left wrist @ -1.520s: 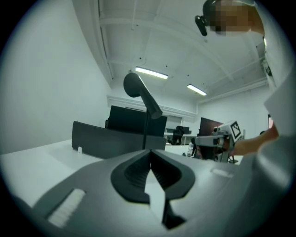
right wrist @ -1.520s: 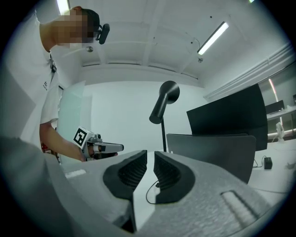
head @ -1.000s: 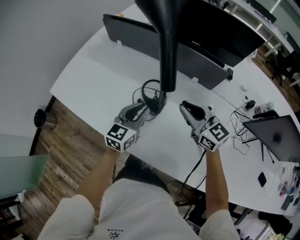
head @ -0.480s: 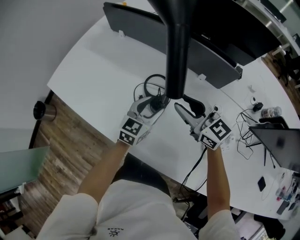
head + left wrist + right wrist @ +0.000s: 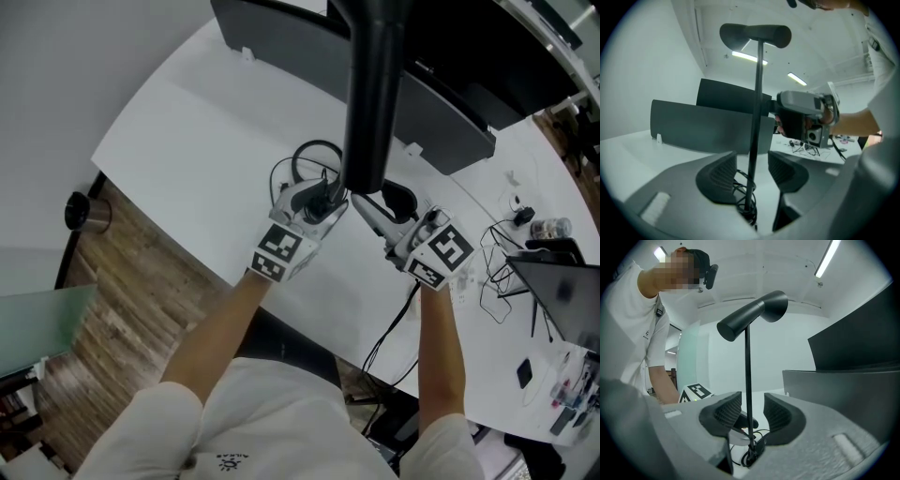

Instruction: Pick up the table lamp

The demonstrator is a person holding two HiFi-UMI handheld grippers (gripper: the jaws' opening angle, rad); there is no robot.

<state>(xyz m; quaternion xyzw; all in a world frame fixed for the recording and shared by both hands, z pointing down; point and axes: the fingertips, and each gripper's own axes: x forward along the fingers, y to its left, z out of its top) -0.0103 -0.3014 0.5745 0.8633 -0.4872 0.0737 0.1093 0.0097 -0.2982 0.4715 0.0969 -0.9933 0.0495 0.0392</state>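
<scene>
Your left tool (image 5: 319,197) and your right tool (image 5: 382,206) meet at the low part of the lamp (image 5: 373,94), which stands upright on the white bench (image 5: 187,141), in front of the dark panel (image 5: 309,56). The left tool comes from the left side, the right tool from the right side.

Each tool's own view shows the thin pole (image 5: 757,117) of the lamp between its two jaws. The jaws of both tools have just been opening and now stand wide apart. Their pads are on each side of the pole and do not press on it.

From the head view, the long black head of the lamp covers the pole and the foot, so you cannot see there how the jaws stand to the pole. In both gripper views, the bodies of the tools cut off the lowest part of the lamp, and its foot is hard to make out. A black cable (image 5: 300,164) lies coiled on the bench around the bottom of the pole.

The left gripper view shows the right tool just beyond the pole. The right gripper view shows the marker cube (image 5: 696,391) of the left tool beside the pole.
</scene>
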